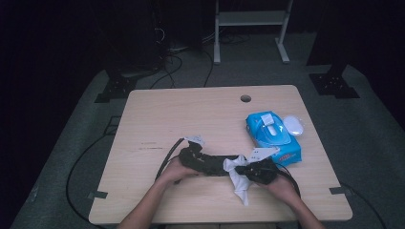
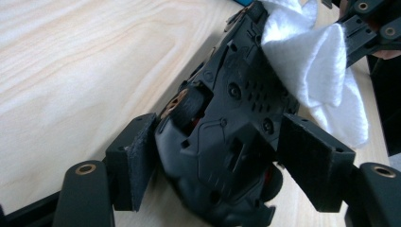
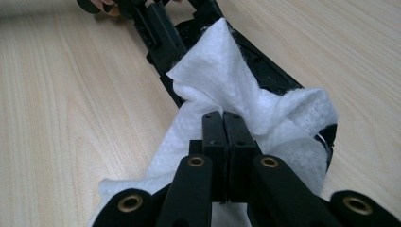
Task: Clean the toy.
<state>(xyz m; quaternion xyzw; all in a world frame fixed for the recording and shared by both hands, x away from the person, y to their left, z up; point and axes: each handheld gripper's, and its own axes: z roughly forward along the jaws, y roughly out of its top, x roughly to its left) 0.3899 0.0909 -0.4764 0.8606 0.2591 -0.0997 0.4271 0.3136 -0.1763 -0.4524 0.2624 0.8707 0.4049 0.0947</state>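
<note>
Your left hand-held gripper (image 2: pixel 215 156) clamping the black toy car chassis (image 2: pixel 227 118) just above the worktop (image 1: pixel 191 114), your right hand-held gripper (image 3: pixel 222 127) pressed together, pinching the white wipe (image 3: pixel 222 80) draped over the chassis.

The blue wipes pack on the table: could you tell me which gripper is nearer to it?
Right. The right gripper works just in front of the wipes pack, pinching a white wipe; the left gripper sits farther left, around the black toy car.
</note>
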